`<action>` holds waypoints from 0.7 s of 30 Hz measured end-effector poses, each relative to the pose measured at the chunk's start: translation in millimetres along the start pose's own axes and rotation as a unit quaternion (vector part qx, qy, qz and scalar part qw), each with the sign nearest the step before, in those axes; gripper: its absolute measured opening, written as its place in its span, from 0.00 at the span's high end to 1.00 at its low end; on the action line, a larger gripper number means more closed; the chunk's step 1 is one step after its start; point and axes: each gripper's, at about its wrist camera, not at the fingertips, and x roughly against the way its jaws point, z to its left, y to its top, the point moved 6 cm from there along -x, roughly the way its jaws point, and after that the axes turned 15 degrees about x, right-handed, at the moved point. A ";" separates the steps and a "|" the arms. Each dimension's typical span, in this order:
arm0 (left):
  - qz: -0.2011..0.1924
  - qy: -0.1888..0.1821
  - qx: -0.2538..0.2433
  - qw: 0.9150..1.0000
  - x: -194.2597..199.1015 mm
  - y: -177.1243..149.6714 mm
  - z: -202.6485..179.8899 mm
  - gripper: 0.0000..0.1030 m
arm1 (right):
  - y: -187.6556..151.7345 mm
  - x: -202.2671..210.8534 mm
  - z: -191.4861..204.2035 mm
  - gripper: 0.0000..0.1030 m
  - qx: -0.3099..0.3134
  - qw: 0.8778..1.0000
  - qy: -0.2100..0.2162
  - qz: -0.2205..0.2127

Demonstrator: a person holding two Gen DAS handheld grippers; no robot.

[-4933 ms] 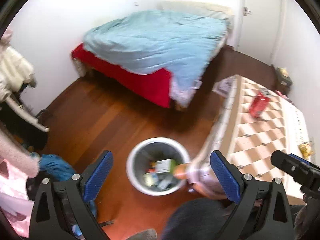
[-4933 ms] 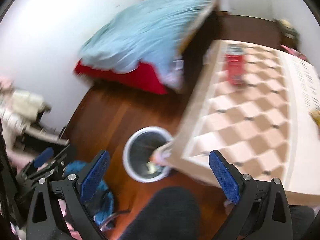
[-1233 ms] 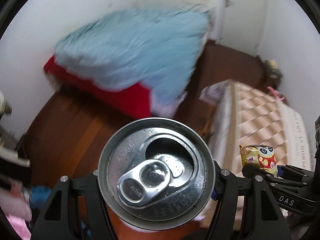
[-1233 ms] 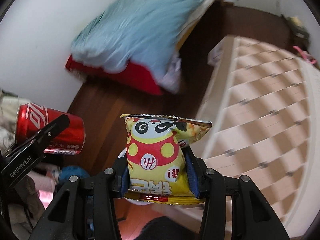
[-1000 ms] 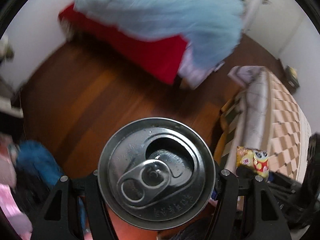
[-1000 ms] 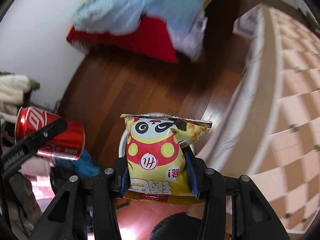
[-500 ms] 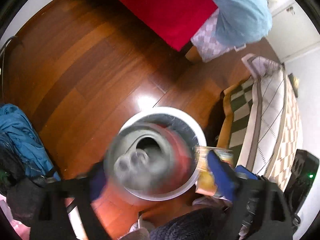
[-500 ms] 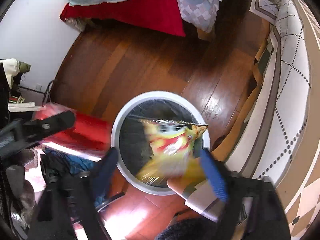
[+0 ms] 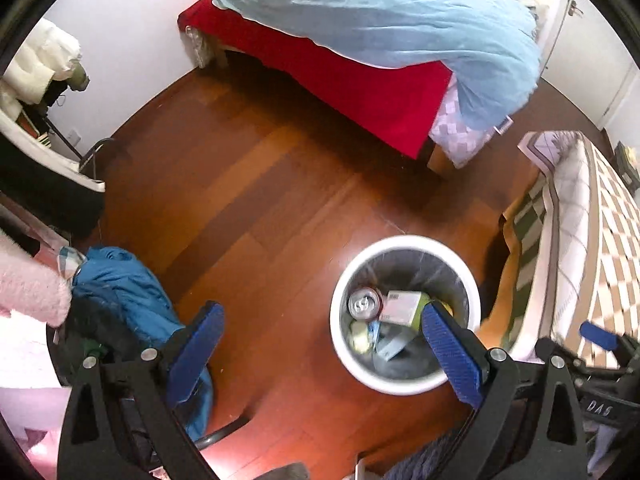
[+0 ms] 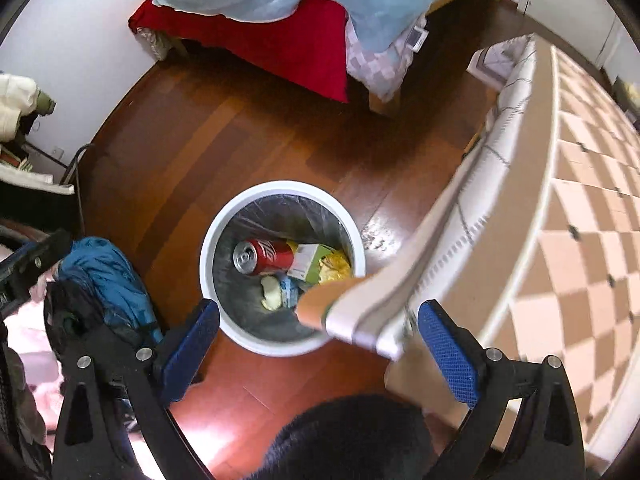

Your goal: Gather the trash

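A white round trash bin with a clear liner stands on the wood floor. Inside it lie a red soda can, a yellow snack bag, a green-and-white carton and other scraps. My left gripper hovers open above the bin's left side with nothing between its blue pads. My right gripper is open too, above the bin's near rim. In the left wrist view, part of the right gripper shows at the lower right.
A bed with a red sheet and a light blue duvet fills the far side. A table with a checked cloth stands on the right, its cloth corner drooping over the bin. Blue clothing lies on the left.
Both grippers swung down over the bin and opened. The soda can left the left gripper and the snack bag left the right one; both now lie in the bin.
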 end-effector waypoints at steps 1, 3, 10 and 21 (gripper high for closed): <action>-0.001 0.000 -0.002 1.000 5.7 -6.6 2.4 0.02 | -4.3 6.9 3.6 0.02 0.003 1.000 0.000 -0.003; -0.009 -0.002 -0.006 1.000 20.2 -16.6 6.4 0.02 | -15.3 22.7 8.9 0.02 0.005 1.000 0.001 -0.011; -0.041 -0.026 -0.025 0.999 82.3 -40.2 0.0 0.02 | -53.6 88.1 27.1 0.02 0.008 0.999 0.013 -0.050; -0.086 -0.099 -0.048 0.990 193.6 -63.9 -7.5 0.02 | -89.2 208.0 45.9 0.02 0.021 0.990 0.052 -0.129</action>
